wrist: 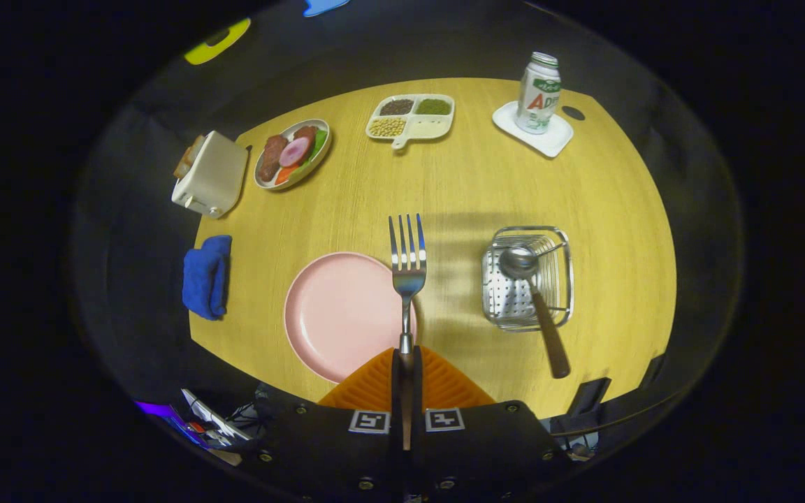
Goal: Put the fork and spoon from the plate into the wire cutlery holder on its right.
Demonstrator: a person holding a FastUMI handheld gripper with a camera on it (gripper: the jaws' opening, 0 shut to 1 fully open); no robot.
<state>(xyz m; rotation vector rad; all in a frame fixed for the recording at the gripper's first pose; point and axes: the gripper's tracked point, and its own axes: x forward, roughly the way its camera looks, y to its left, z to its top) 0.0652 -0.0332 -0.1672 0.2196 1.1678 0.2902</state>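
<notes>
My gripper is shut on the handle of a metal fork, which sticks straight out ahead of the fingers with its tines pointing away, held up above the table. Below it and slightly to the left lies the pink plate, bare. To the right of the plate stands the wire cutlery holder. A spoon with a brown handle lies in it, bowl inside and handle sticking out over the near rim.
A blue cloth lies left of the plate, at the table edge. Farther back are a white toaster, a plate of food, a divided tray of grains and a can on a white coaster.
</notes>
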